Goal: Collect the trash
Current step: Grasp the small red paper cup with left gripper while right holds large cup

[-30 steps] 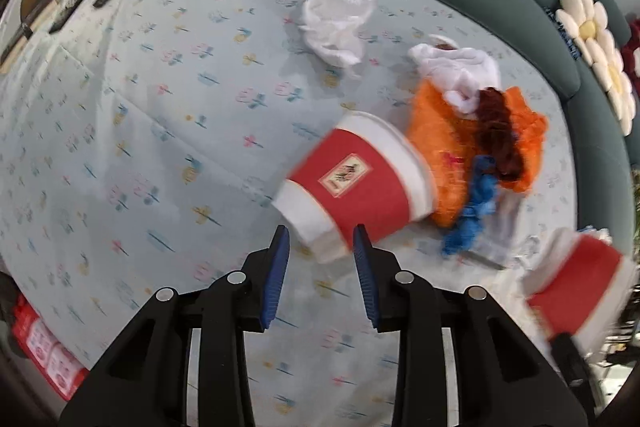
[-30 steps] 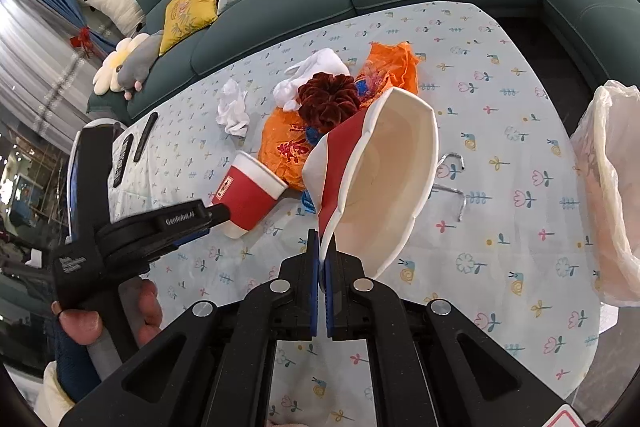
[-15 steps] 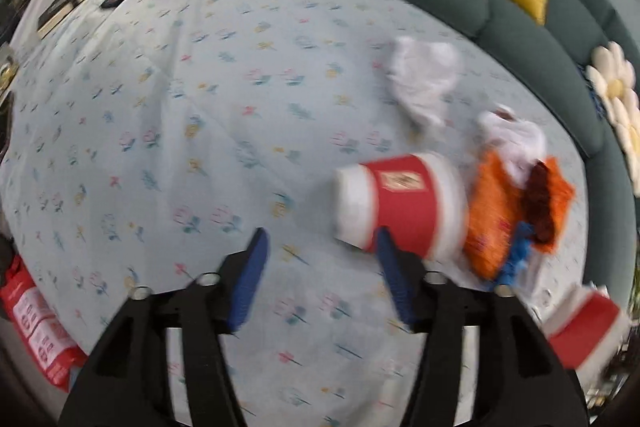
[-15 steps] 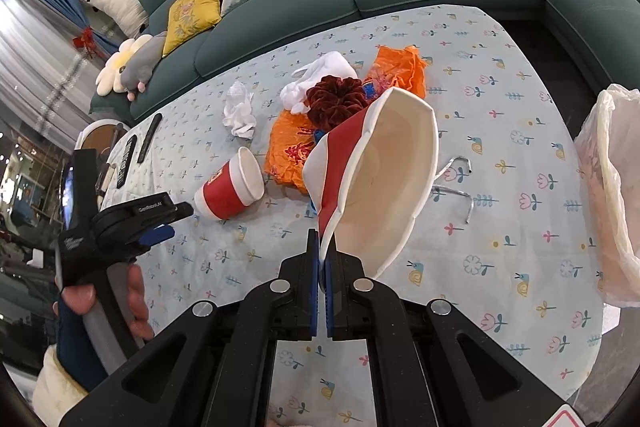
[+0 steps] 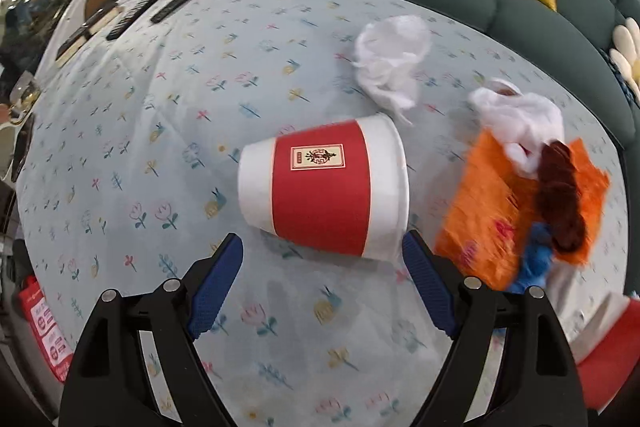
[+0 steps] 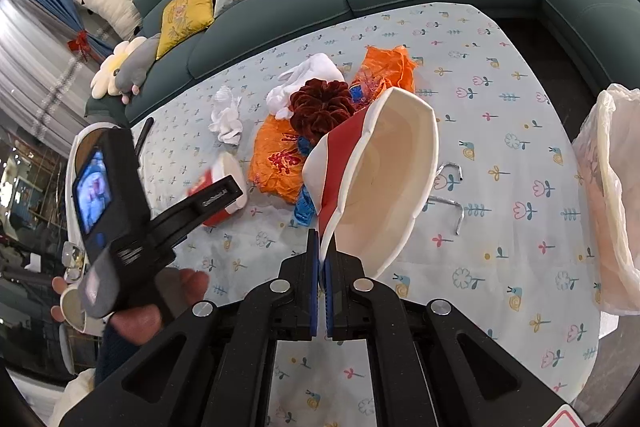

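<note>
Well short of done: right gripper clamped on rim of squashed red-and-white paper cup, not yet in white plastic bag; left gripper, jaws just opened wide, empty, straddling second cup lying sideways; tissues and orange wrapper left on floral tablecloth.

Even, bright indoor light, soft shadows; strong fisheye bending with dark corners; slight motion blur at right.

L gripper wide, R gripper clamped
</note>
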A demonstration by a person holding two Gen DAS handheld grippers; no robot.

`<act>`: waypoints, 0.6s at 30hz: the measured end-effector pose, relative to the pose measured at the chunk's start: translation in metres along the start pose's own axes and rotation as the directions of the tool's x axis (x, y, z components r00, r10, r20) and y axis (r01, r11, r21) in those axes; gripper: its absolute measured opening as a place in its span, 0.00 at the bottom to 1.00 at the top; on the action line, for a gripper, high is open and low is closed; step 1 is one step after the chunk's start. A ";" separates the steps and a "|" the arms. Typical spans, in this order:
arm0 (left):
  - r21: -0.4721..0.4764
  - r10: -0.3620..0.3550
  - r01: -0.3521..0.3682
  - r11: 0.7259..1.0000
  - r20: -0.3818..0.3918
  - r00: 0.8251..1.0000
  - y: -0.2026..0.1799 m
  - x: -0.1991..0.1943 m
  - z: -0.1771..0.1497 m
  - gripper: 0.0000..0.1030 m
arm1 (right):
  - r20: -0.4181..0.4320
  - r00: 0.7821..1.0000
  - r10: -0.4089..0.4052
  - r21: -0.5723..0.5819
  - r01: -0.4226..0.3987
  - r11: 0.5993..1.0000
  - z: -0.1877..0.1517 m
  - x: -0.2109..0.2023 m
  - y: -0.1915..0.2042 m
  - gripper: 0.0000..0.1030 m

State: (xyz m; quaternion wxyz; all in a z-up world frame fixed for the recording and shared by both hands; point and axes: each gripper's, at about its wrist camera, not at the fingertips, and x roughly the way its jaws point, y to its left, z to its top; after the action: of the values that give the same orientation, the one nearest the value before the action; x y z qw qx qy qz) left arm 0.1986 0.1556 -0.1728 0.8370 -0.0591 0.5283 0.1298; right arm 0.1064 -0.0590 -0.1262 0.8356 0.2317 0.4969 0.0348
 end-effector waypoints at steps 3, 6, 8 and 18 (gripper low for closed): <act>0.019 -0.032 0.032 0.999 0.024 0.999 0.009 0.003 0.002 0.68 | -0.005 1.000 0.006 0.001 -0.006 1.000 0.000 0.005 0.000 0.03; 0.034 -0.091 0.090 0.995 0.010 0.996 0.022 0.005 0.005 0.57 | -0.011 1.000 0.011 -0.002 -0.011 1.000 0.000 0.009 0.002 0.03; 0.027 -0.061 0.060 0.998 0.038 0.997 0.032 0.003 0.006 0.57 | -0.013 1.000 0.013 -0.004 -0.013 1.000 -0.001 0.011 0.004 0.03; -0.171 0.132 -0.125 0.977 0.026 0.991 0.135 0.015 0.014 0.58 | -0.023 0.999 0.033 -0.022 -0.034 0.999 -0.001 0.020 0.019 0.03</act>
State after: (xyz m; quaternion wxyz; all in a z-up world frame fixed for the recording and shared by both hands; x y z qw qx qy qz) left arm 0.1795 0.2913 -0.1751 0.8286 -0.0931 0.5023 0.2290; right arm 0.1185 -0.0357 -0.1345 0.8319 0.2301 0.5018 0.0570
